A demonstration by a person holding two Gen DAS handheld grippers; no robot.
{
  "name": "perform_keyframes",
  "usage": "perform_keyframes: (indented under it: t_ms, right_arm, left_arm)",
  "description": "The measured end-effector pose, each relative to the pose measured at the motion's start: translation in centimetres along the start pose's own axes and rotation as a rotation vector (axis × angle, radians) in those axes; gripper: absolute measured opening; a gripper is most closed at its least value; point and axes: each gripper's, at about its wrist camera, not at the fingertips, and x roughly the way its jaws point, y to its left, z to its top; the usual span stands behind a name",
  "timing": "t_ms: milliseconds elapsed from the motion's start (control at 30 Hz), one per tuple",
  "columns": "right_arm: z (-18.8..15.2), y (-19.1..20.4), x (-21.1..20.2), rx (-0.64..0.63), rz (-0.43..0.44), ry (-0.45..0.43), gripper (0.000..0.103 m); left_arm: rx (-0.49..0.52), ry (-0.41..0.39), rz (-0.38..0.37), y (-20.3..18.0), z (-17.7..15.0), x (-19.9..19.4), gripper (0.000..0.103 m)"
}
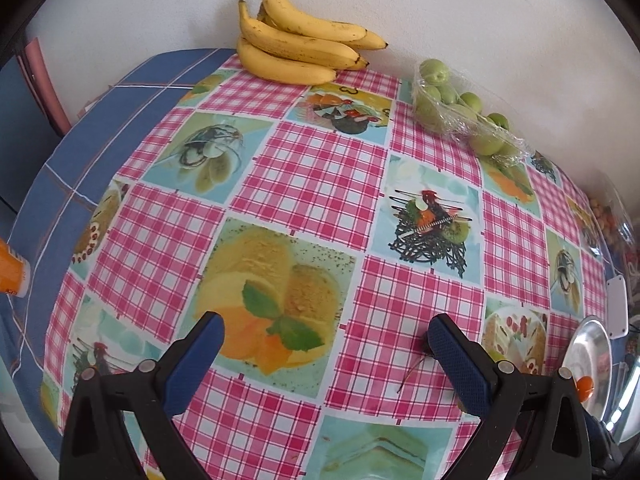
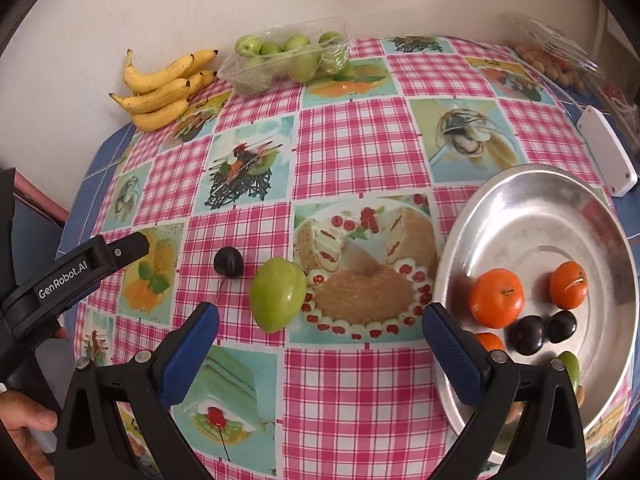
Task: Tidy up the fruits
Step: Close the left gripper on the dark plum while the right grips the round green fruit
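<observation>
A metal plate (image 2: 500,208) sits at the right and holds oranges (image 2: 496,298), two dark plums (image 2: 528,335) and a green fruit (image 2: 570,366). A loose green fruit (image 2: 278,294) and a dark cherry (image 2: 228,262) lie on the checked tablecloth left of the plate. My right gripper (image 2: 320,330) is open and empty, just in front of the green fruit. My left gripper (image 1: 326,338) is open and empty over the cloth; in the left wrist view the cherry's stem (image 1: 412,372) shows beside its right finger. The left gripper's body (image 2: 76,276) shows at the left of the right wrist view.
A bunch of bananas (image 1: 298,40) (image 2: 164,88) and a clear tray of green fruits (image 1: 460,112) (image 2: 288,58) stand at the back by the wall. A clear box of small fruits (image 2: 556,60) and a white device (image 2: 606,152) lie at the far right. An orange cup (image 1: 12,270) is at the left.
</observation>
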Motion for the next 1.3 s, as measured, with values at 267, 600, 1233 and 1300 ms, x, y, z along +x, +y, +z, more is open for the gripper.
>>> perform_keyframes:
  t_ms: [267, 600, 1233, 1300]
  right_arm:
    - [0.1, 0.8, 2.5, 0.011, 0.012, 0.035, 0.101]
    - [0.4, 0.8, 4.5, 0.031, -0.002, 0.053, 0.100]
    - [0.5, 1.5, 5.6, 0.037, 0.052, 0.087, 0.043]
    - [0.5, 1.5, 5.6, 0.041, 0.057, 0.088, 0.043]
  left_arm:
    - [0.035, 0.076, -0.053, -1.4, -0.1, 1.9, 0.103]
    - [0.063, 0.122, -0.150, -3.5, -0.2, 3.5, 0.101]
    - [0.091, 0.180, -0.265, -6.1, -1.0, 5.6, 0.046]
    - [0.084, 0.176, -0.266, -6.1, -0.9, 5.7, 0.039]
